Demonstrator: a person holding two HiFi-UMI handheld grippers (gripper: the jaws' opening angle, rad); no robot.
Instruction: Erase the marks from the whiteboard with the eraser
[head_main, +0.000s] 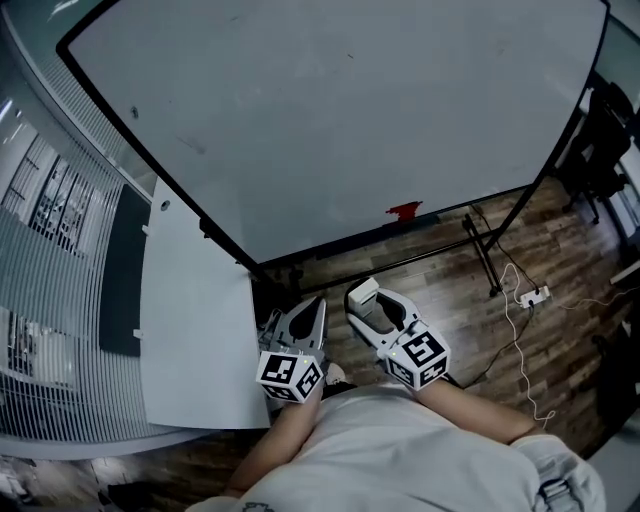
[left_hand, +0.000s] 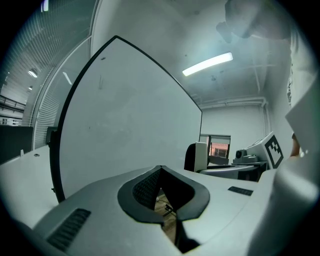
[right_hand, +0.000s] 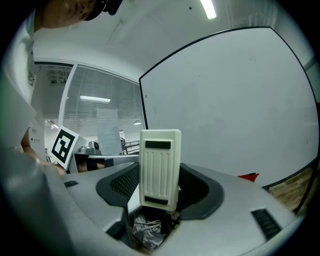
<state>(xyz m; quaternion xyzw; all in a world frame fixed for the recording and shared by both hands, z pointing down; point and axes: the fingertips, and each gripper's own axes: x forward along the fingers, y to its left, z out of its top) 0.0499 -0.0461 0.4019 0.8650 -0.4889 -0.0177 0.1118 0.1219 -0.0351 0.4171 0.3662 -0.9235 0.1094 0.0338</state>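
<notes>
- The eraser (right_hand: 160, 167), judged light and rigid, is clamped by its lower end in the right gripper (right_hand: 161, 192);
- the left gripper (left_hand: 161, 171) is closed on nothing;
- the whiteboard (head_main: 340, 110) is seen nearly clean.

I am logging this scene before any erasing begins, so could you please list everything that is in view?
whiteboard: one, white with a black frame, on a stand, fills the upper head view; only faint smudges show
eraser: one, cream white, upright between the right gripper's jaws
red object: one, on the whiteboard's lower edge; too small to identify
table: one, white, left of the whiteboard
floor: brown wood, under the stand
power strip: one, white, with a cable, on the floor at right
chair: one, black, right of the whiteboard
left gripper: one, grey, jaws together, empty
right gripper: one, grey, clamped on the eraser
</notes>
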